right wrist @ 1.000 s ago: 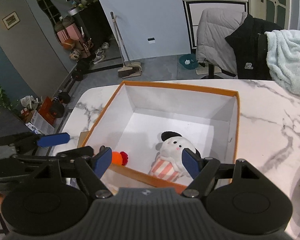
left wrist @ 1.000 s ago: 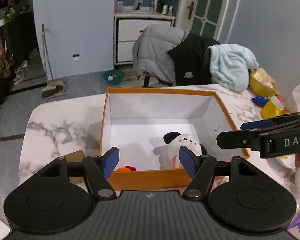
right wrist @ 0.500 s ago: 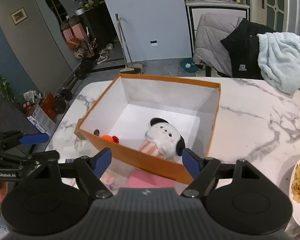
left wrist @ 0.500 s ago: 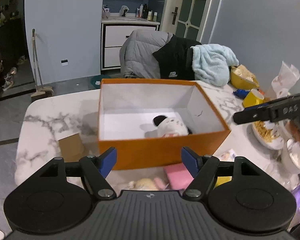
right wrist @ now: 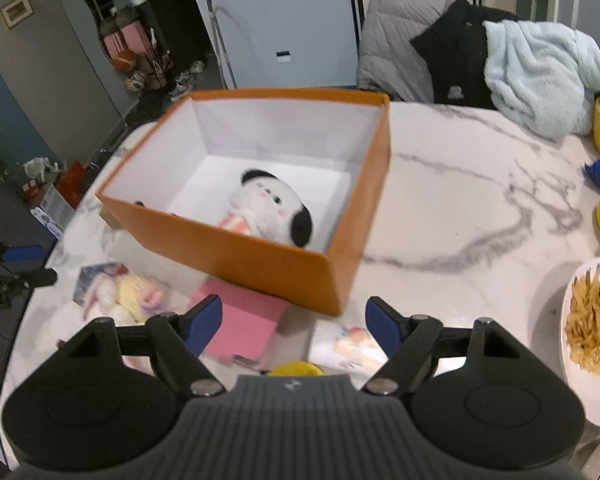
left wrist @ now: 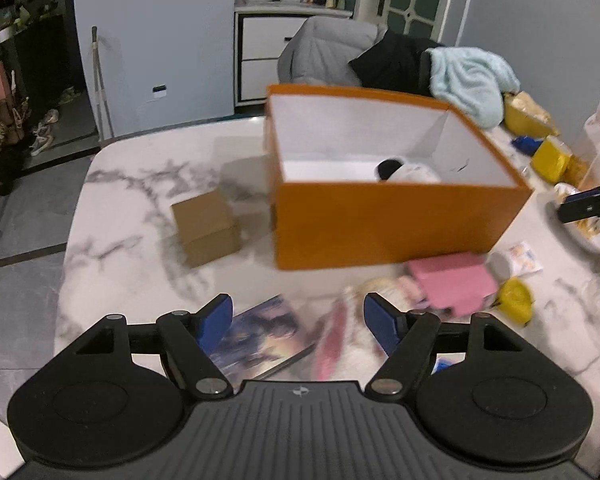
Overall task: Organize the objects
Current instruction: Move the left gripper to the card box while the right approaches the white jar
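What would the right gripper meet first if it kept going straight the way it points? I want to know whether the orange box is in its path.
Probably not the orange box. The right gripper aims at the marble table before it, near the pink box and a small packet; depth is unclear.

Both my wrist views are evenly lit by soft indoor light, slightly dim. Motion blur smears the open orange cardboard box (left wrist: 384, 224) and the small items on the white marble bench (left wrist: 140, 208); the box throws a faint shadow leftward there. Fisheye bending curves walls and darkens corners. My black tongs bodies stay sharp.
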`<state>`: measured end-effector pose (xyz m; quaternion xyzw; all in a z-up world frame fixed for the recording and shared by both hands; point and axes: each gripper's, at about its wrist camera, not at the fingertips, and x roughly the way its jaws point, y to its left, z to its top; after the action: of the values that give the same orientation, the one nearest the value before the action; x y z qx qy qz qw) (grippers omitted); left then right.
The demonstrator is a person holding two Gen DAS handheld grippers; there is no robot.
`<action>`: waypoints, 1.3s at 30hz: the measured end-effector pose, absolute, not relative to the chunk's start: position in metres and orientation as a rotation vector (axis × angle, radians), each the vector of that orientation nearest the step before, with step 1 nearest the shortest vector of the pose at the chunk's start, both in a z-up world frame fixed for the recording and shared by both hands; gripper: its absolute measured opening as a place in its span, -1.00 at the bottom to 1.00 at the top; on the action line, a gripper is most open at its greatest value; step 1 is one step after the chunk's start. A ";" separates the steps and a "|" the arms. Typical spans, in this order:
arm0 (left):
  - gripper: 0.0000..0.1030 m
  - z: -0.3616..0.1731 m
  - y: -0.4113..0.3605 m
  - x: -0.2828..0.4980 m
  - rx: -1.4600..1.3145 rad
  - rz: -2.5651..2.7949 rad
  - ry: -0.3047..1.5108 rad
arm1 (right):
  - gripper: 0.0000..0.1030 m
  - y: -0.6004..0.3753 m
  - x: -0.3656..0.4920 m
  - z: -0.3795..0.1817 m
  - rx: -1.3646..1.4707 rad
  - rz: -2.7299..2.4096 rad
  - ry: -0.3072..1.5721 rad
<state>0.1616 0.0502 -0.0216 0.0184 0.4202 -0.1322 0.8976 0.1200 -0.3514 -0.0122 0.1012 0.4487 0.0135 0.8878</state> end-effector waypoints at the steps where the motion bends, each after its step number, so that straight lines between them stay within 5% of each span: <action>1: 0.66 -0.025 0.054 0.163 0.039 -0.273 0.876 | 0.56 -0.354 0.119 -0.016 0.210 0.026 0.938; 24: 0.66 -0.086 0.058 0.183 0.562 -0.607 0.959 | 0.98 -0.382 0.113 -0.070 -0.214 0.151 0.952; 39: 0.67 -0.110 0.049 0.211 0.576 -0.703 1.005 | 0.97 -0.374 0.132 -0.106 -0.593 0.364 1.106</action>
<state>0.2115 0.0485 -0.1096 0.2667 0.4648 -0.3253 0.7791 0.1324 -0.3737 -0.1063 -0.2759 0.5147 0.1695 0.7939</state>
